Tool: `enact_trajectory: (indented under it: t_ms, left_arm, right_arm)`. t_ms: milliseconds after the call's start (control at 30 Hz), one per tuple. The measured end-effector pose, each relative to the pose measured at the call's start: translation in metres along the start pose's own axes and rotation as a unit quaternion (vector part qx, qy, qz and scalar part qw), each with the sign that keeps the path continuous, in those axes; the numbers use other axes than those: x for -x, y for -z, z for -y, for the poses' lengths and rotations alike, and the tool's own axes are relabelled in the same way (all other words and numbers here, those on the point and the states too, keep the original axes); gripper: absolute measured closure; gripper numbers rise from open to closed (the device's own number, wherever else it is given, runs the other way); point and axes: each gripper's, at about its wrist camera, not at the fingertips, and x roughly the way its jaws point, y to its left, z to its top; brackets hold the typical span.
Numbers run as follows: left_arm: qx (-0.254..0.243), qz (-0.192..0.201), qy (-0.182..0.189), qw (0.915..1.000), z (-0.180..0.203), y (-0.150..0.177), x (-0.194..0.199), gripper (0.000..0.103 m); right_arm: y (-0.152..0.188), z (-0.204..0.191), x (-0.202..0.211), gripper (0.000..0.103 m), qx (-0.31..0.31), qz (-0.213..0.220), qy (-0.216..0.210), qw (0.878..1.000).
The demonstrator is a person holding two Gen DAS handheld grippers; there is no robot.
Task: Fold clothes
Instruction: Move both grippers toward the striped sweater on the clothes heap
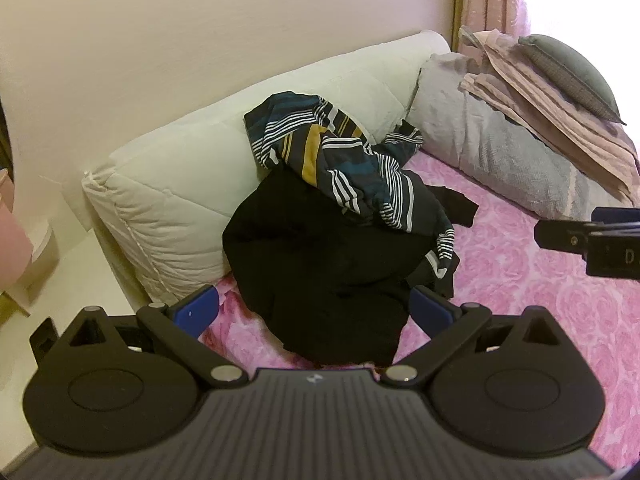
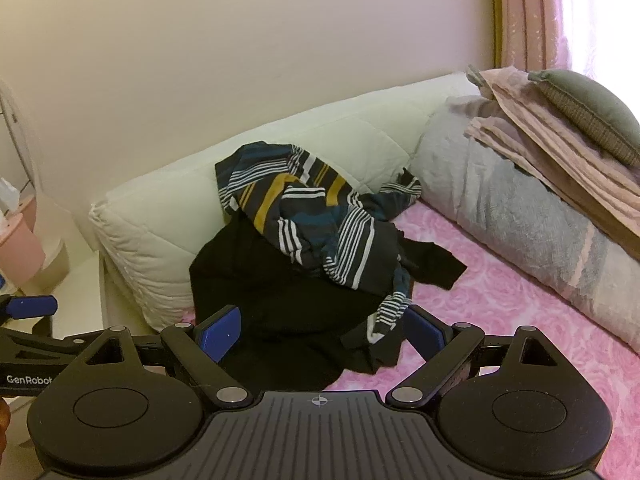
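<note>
Across the middle of the left wrist view lies a heap of clothes on the pink rose-patterned bedspread [image 1: 520,280]: a black garment [image 1: 320,264] spread low, with a striped shirt [image 1: 344,160] (navy, white, mustard and teal bands) crumpled on top of it and leaning against the cream quilted cushion [image 1: 180,184] at the upper left. At the bottom of the frame the left gripper [image 1: 316,308] has its blue-padded fingers spread wide, with nothing pinched; the black garment's near edge shows between them. At the right edge the tip of the right gripper [image 1: 592,236] pokes into frame. A grey pillow [image 1: 500,148] sits at the upper right, carrying folded pinkish cloth [image 1: 552,120] and a dark grey cushion [image 1: 572,72].

Low in the right wrist view, the right gripper [image 2: 324,334] also stands wide apart and empty, its fingers framing the near part of the black garment [image 2: 272,300] and a hanging end of the striped shirt [image 2: 312,208]. The left gripper [image 2: 28,308] shows at the left edge. A pink curtain [image 2: 532,12] hangs at the upper right.
</note>
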Motion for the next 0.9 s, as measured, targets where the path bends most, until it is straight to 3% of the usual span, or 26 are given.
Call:
enact_trajectory:
  t_ms: [533, 900]
  left_arm:
    - [-0.033, -0.004, 0.026, 0.9991, -0.042, -0.001, -0.013, 0.003]
    - [-0.030, -0.017, 0.013, 0.9993, -0.038, -0.009, -0.030, 0.003]
  right_arm:
    - [0.005, -0.045, -0.014, 0.012, -0.014, -0.009, 0.036, 0.999]
    - [0.001, -0.033, -0.033, 0.012, -0.007, -0.023, 0.028, 0.999]
